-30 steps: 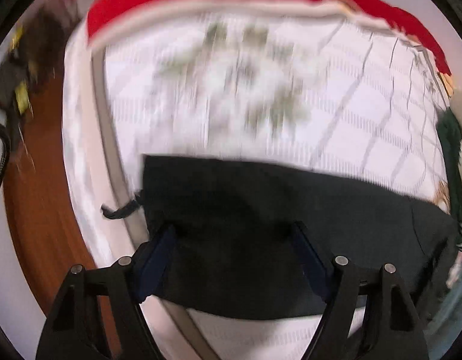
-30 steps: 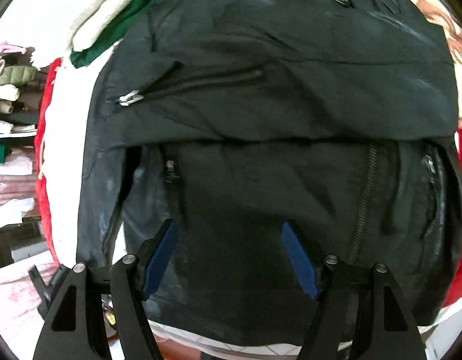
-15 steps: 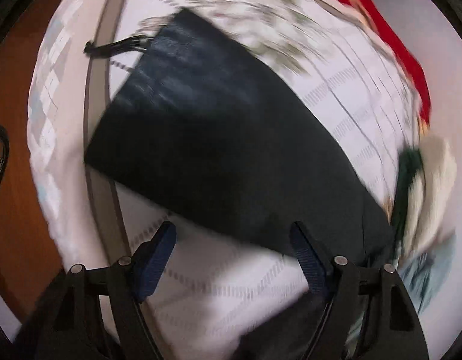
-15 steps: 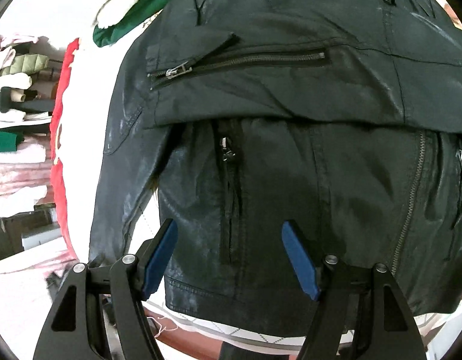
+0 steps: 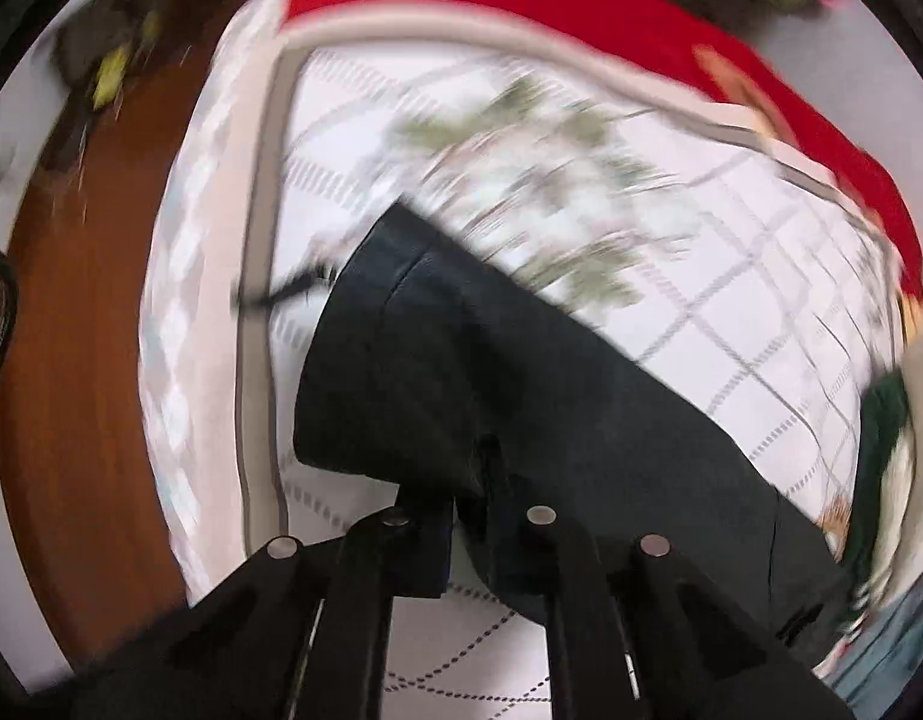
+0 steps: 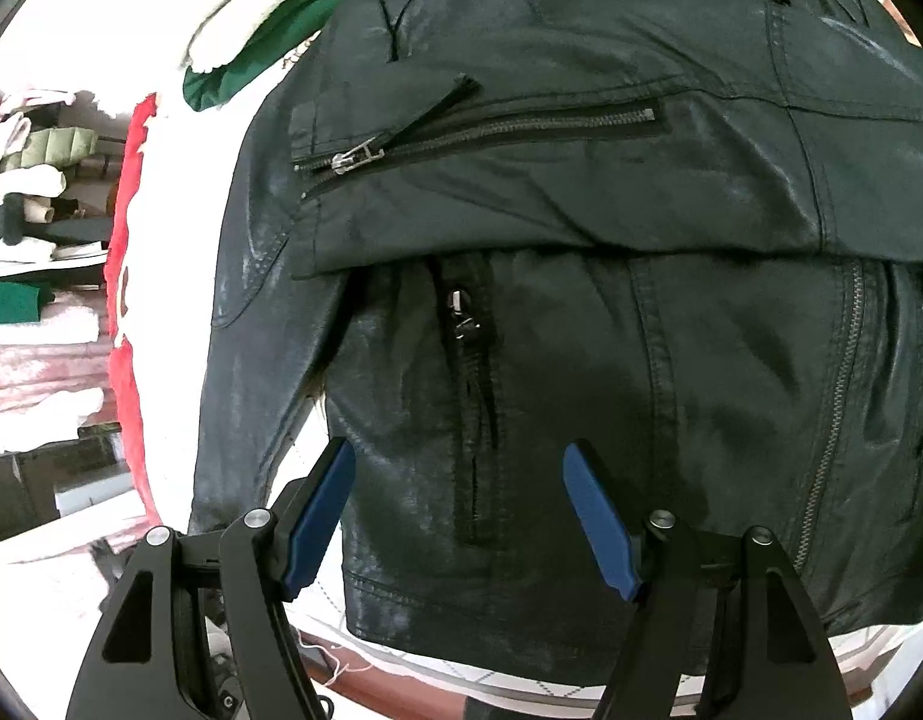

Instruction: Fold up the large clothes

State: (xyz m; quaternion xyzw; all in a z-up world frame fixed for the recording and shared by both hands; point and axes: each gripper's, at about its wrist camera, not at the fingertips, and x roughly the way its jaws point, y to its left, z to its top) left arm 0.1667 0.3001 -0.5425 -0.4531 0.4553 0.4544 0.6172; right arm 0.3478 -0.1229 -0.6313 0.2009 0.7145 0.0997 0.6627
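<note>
Black faux-leather filled most of the right wrist view: a zip-front jacket (image 6: 581, 312) lay spread ahead of the right gripper (image 6: 458, 516), one sleeve (image 6: 551, 138) folded across its chest with the cuff zipper (image 6: 353, 159) partly undone. The right gripper's blue pads (image 6: 320, 516) stood wide apart above the jacket's lower front, holding nothing; a pocket zipper (image 6: 464, 312) ran up between them. Whether the pads touched the leather could not be told. Beyond the jacket, up and to the left of the gripper, a green and cream garment (image 6: 263, 30) lay bunched, and further left a red blanket edge (image 6: 125, 276) showed.

Through the left wrist camera, heavily blurred, the left gripper (image 5: 470, 516) had its fingers drawn close together, pinching an edge of the jacket's other sleeve (image 5: 461, 384). That sleeve stretched from the far left of the gripper, where its cuff end lay with a dark zipper pull (image 5: 281, 294) sticking out, back past the fingers to the right. It rested on a white quilted bedspread (image 5: 731, 312) printed with a grid and a green leafy motif. A red blanket (image 5: 521, 6) bordered the bedspread's far side, and a wooden floor (image 5: 83, 360) showed to the left of the bed.
</note>
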